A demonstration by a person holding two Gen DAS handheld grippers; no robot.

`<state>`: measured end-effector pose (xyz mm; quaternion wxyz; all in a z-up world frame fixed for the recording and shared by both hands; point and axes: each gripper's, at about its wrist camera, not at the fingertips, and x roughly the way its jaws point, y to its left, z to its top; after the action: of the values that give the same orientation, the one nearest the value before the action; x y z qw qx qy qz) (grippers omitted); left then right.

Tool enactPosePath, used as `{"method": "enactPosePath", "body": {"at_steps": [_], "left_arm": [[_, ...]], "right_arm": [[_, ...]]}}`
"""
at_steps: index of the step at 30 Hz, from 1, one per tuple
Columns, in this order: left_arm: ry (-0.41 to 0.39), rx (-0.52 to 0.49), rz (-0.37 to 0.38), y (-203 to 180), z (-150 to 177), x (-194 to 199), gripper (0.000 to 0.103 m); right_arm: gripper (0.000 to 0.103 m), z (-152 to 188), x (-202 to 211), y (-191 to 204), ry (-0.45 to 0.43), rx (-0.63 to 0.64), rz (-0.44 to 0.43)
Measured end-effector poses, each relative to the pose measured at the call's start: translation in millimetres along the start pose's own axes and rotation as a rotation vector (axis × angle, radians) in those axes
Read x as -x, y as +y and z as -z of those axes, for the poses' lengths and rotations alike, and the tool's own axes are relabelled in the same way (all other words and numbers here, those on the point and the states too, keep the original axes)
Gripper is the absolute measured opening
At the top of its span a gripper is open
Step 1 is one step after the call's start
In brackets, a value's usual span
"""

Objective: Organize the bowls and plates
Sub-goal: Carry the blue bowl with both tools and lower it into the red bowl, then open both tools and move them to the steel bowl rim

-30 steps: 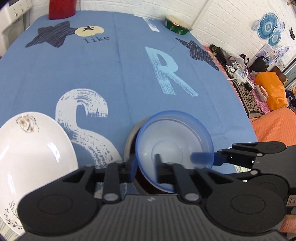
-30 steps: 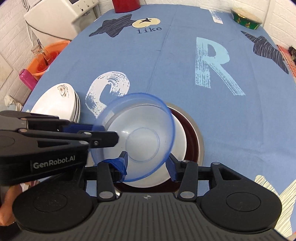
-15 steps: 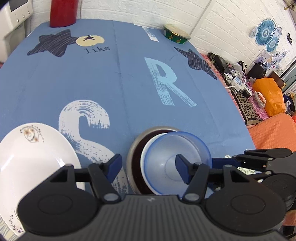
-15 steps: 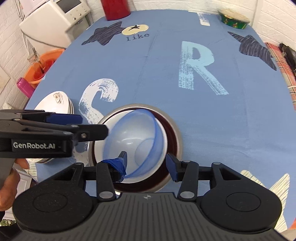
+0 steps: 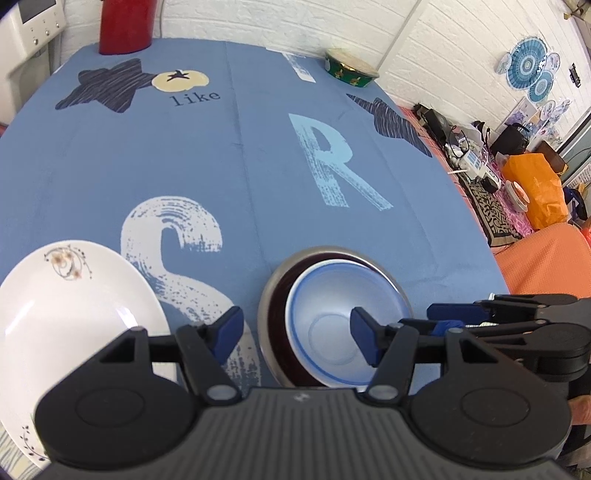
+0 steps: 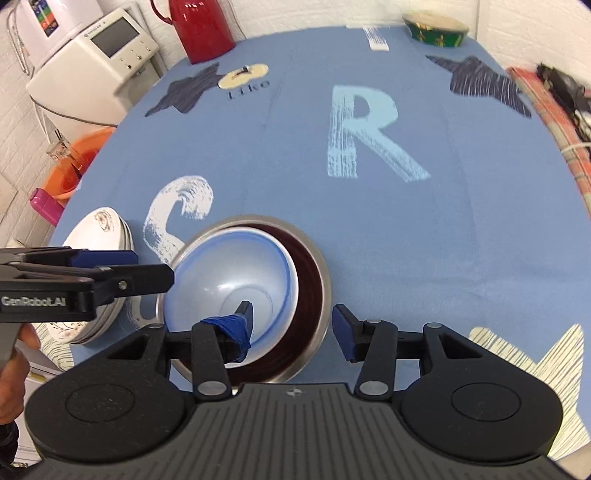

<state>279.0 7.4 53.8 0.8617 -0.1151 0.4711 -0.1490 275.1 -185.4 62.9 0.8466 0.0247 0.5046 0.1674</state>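
A translucent blue bowl (image 5: 332, 291) (image 6: 229, 273) sits nested in a white bowl, inside a steel bowl with a dark red interior (image 5: 269, 295) (image 6: 314, 258), near the table's front edge. My left gripper (image 5: 295, 338) (image 6: 147, 267) is open, one finger to the left of the stack and the other over the blue bowl. My right gripper (image 6: 291, 328) (image 5: 443, 317) is open too. Its taped left finger hangs inside the blue bowl and its right finger is over the steel rim. A stack of white plates (image 5: 66, 306) (image 6: 99, 232) lies left of the bowls.
A red jug (image 5: 125, 26) and a green tin (image 5: 351, 68) stand at the table's far edge. A white appliance (image 6: 96, 55) and an orange basin (image 6: 77, 162) are off the left side. Orange fabric (image 5: 546, 266) lies past the right edge.
My left gripper let go of the blue bowl's rim and opened wide. The bowl dropped from tilted in the air to level inside the stack. Both grippers drew back and up.
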Motion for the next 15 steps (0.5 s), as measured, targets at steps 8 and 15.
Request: {"method": "enactPosePath", "body": {"at_steps": [8, 15], "left_arm": [[-0.040, 0.027, 0.022, 21.3, 1.2, 20.0, 0.063], [0.017, -0.068, 0.025, 34.9, 0.9, 17.4, 0.065]], "right_arm": [[0.034, 19.9, 31.7, -14.5, -0.175, -0.096, -0.014], [0.034, 72.7, 23.1, -27.9, -0.273, -0.404, -0.095]]}}
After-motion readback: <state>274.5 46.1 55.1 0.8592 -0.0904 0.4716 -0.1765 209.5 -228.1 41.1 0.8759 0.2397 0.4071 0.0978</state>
